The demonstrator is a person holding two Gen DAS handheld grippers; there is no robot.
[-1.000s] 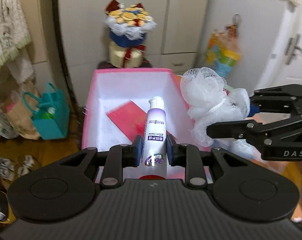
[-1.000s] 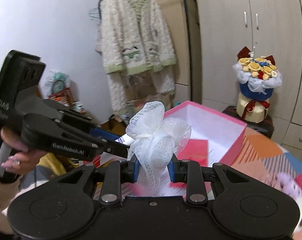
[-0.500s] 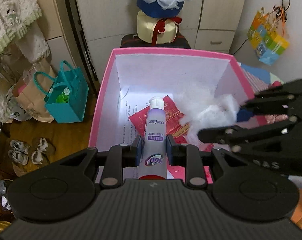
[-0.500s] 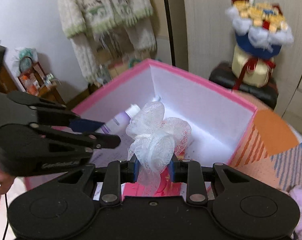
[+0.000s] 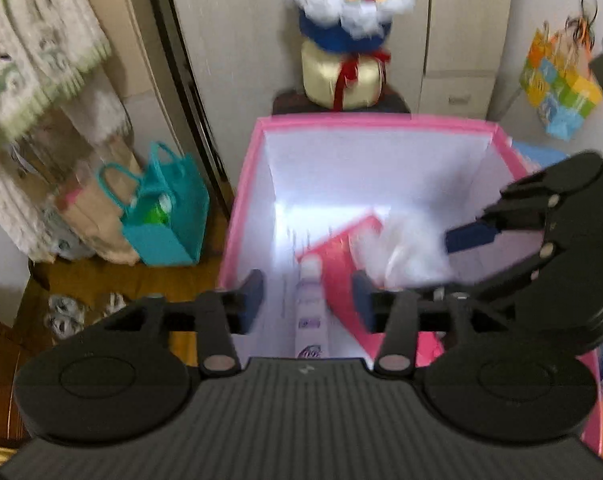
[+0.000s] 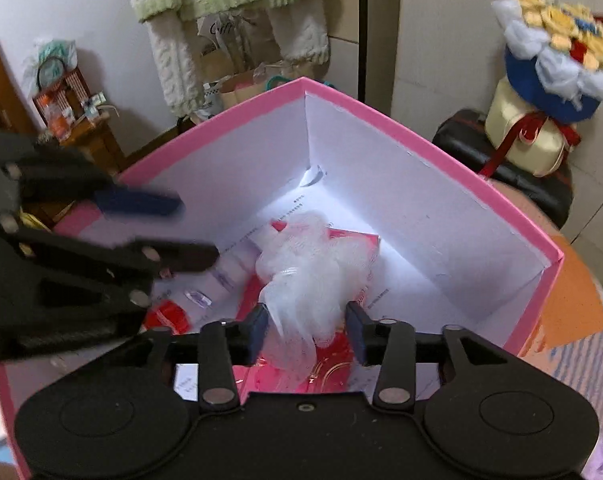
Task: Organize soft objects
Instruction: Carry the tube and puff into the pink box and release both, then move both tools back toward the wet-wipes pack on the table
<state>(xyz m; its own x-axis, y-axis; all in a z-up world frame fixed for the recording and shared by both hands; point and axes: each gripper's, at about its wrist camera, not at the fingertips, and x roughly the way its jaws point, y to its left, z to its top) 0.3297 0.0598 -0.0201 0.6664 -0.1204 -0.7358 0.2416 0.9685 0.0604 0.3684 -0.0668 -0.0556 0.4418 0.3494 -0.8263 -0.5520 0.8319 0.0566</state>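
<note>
Both claws were parked over the pink box (image 5: 241,216), which filled the middle of both views. The left claw (image 5: 307,300) was spread wide, nothing pinched between its pads. The tube (image 5: 311,312) was seen lying on the box floor, low in the centre of the left view, right between the parted pads but not touched by either. In the right view the same tube (image 6: 221,276) was partly hidden under the left claw at centre left, its red cap end lower left.

The right claw (image 6: 307,332) was opened up too. The white puff (image 6: 309,272) was sitting in the box just ahead of the pads, centre of frame, on top of the red card (image 6: 333,356); whether the mesh was brushing a pad couldn't be made out. In the left view the puff (image 5: 401,256) was just a blurry white blob right of centre.

A bouquet (image 5: 345,32) was spotted at top centre, a teal bag (image 5: 169,220) at middle left.
</note>
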